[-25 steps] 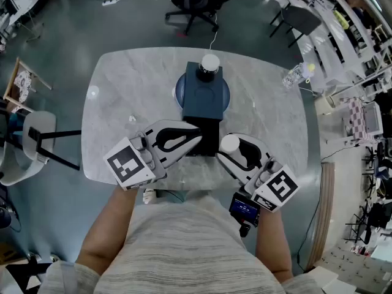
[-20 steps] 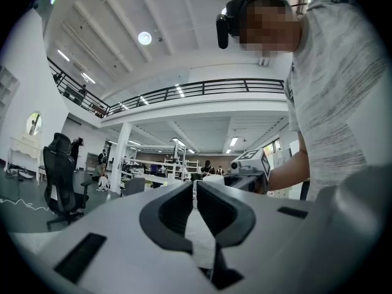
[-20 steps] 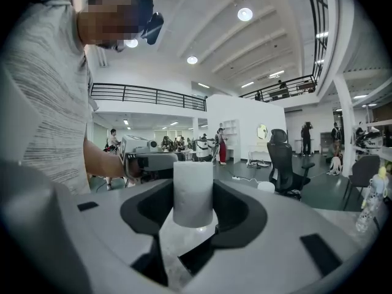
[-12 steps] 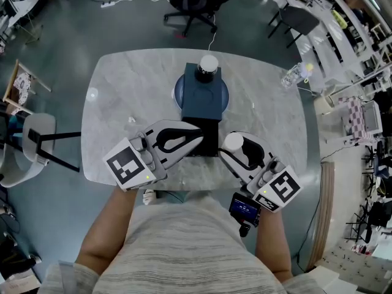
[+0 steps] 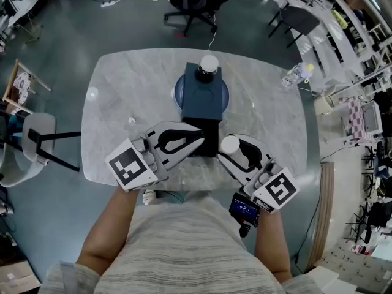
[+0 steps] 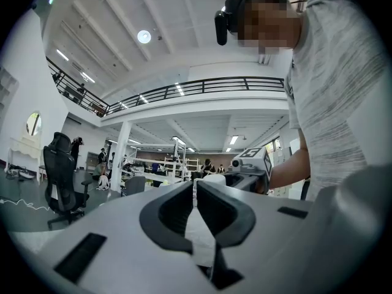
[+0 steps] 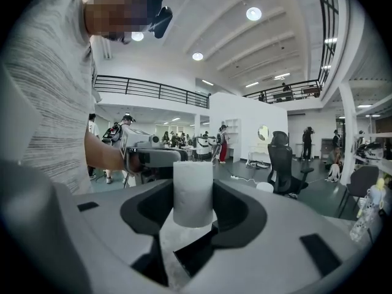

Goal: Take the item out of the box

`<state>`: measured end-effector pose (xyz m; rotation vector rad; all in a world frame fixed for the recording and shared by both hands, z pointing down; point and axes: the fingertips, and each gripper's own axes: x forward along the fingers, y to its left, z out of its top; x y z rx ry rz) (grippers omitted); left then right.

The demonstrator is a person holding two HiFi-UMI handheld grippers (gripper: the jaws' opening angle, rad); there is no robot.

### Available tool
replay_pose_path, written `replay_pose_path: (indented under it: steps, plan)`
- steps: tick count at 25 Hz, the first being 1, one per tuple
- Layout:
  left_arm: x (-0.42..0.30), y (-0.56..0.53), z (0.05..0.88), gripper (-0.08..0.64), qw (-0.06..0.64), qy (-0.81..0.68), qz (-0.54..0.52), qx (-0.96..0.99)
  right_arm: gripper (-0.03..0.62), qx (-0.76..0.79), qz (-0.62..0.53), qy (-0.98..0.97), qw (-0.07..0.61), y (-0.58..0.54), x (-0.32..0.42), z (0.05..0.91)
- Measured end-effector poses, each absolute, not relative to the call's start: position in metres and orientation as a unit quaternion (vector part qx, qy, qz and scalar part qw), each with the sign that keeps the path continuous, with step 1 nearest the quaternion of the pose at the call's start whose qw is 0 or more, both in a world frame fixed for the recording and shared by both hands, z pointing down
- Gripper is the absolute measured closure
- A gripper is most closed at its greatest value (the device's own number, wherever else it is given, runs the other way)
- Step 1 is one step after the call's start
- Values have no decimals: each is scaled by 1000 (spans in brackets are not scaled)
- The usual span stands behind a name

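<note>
While it stands upright, the right gripper (image 7: 193,206) clamps the cylinder (image 7: 193,185)

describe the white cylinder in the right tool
The cylinder is plain matte white with a flat round top, no print. It stands upright between the jaws of the right tool, whose dark pads press its sides. In the head view it is just right of the near end of the box, above the table; whether it touches the table is unclear.
</note>
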<state>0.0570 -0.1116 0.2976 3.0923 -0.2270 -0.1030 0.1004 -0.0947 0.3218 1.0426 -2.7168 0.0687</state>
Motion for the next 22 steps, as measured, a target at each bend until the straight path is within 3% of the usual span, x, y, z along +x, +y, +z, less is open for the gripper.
replay_pose_path:
  steps: [22]
  plan:
    - [56, -117, 297, 538, 26, -73, -34, 996, 385, 342, 23, -931, 124, -99, 94, 323]
